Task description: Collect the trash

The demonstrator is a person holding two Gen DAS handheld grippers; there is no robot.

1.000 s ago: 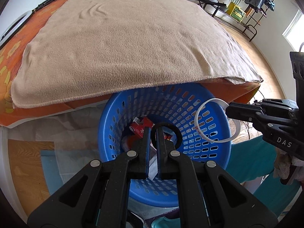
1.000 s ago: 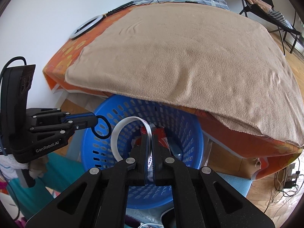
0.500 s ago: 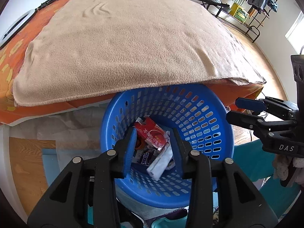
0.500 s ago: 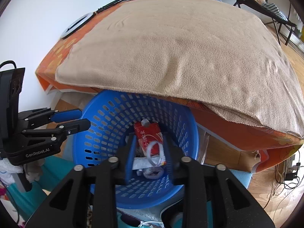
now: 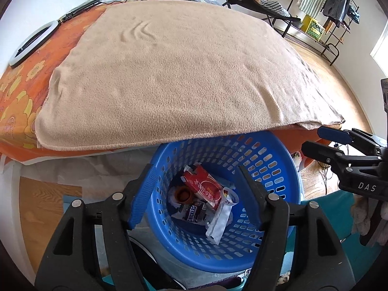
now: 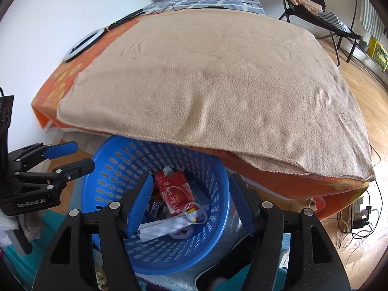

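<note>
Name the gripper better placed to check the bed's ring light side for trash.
Left, probably: the left gripper hangs by the blue basket on the ring light side; the right gripper sits toward the opposite corner. Both jaws are opening, nothing between them.

The basket [image 5: 278, 160] is glossy blue perforated plastic. A matt, fuzzy beige fleece blanket [image 5: 181, 72] covers the bed over a smooth orange printed sheet [image 5: 21, 89]. The floor [image 6: 363, 89] is varnished wood. In the basket lie a glossy red carton [image 5: 206, 189] and crinkled shiny wrappers [image 5: 194, 213]. Gripper fingers [image 5: 143, 194] carry ribbed blue pads on matt black plastic.
</note>
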